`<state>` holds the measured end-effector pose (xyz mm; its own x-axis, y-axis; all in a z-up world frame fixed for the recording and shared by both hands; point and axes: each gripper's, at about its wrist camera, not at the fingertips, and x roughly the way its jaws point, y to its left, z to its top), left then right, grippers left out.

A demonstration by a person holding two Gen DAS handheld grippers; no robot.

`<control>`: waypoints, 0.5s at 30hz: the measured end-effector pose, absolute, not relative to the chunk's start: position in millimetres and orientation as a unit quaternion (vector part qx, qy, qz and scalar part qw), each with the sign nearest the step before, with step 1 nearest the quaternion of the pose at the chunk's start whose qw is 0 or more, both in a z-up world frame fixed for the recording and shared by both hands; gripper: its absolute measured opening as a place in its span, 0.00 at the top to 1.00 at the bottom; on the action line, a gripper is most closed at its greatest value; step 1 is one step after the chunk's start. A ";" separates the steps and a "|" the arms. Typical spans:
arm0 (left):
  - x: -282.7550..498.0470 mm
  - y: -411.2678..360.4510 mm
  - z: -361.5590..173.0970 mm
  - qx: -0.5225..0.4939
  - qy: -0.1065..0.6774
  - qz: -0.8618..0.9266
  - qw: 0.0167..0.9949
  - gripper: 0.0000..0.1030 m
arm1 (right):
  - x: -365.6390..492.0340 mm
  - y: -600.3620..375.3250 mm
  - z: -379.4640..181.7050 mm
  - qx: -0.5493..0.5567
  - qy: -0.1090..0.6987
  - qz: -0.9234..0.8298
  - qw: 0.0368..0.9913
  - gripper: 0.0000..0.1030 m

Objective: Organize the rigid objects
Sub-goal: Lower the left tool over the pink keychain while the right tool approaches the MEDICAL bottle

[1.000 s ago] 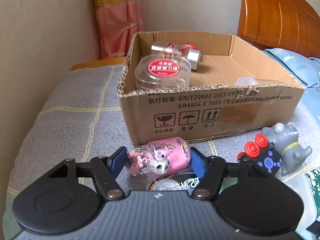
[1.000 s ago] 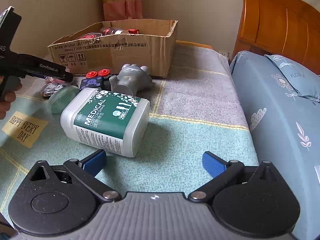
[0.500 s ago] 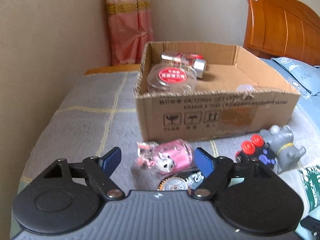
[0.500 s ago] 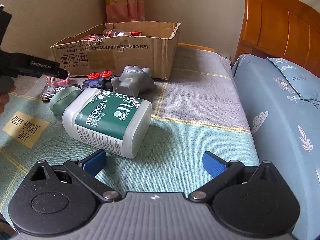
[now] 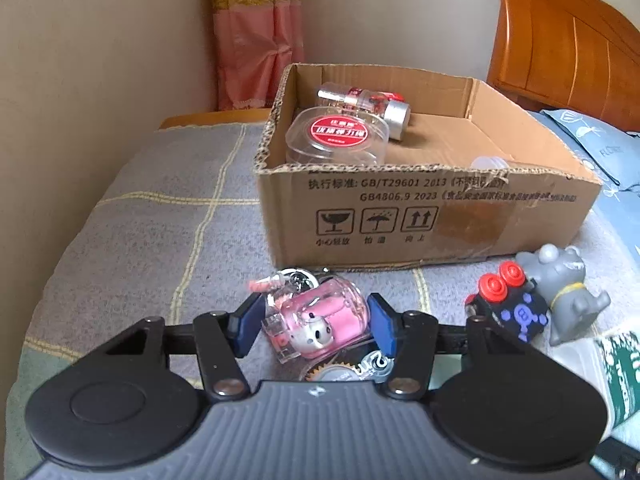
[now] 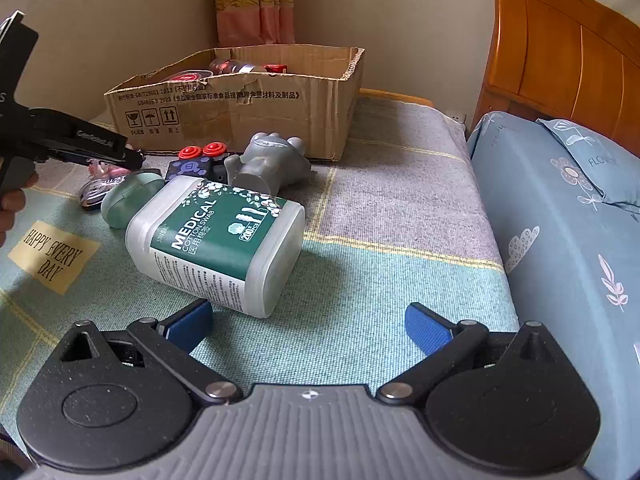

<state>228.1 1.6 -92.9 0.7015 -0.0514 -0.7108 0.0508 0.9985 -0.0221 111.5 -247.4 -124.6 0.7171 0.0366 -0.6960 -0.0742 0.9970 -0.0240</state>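
The left gripper (image 5: 315,319) has just squeezed in on the pink toy (image 5: 320,322) lying just in front of the box (image 5: 432,216), ready to lift it in, while the right gripper (image 6: 308,322) waits wide open.

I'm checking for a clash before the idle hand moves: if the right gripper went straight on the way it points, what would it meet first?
Most likely the cotton swab bottle, lying on its side just ahead of the open right gripper. It sits left of centre, so it would probably catch the left finger; depth is uncertain.
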 end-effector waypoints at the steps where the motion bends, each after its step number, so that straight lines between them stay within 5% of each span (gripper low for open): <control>1: 225.8 4.3 -92.5 0.003 0.387 -0.031 0.922 0.46 | 111.3 -247.4 -124.6 -0.025 0.375 0.030 0.926 0.00; 12: 187.0 53.5 -89.0 0.027 0.415 -0.063 0.907 0.45 | 109.3 -246.3 -124.0 -0.025 0.380 0.027 0.924 0.00; 15: 177.7 60.0 -89.3 0.017 0.414 -0.046 0.909 0.30 | 108.8 -245.3 -123.6 -0.025 0.382 0.027 0.924 0.00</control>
<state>177.7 60.0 -89.3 0.6522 -0.0696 -0.7548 0.0976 0.9952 -0.0074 108.8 -245.3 -123.6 0.7072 0.0297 -0.7064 -0.0686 0.9973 -0.0267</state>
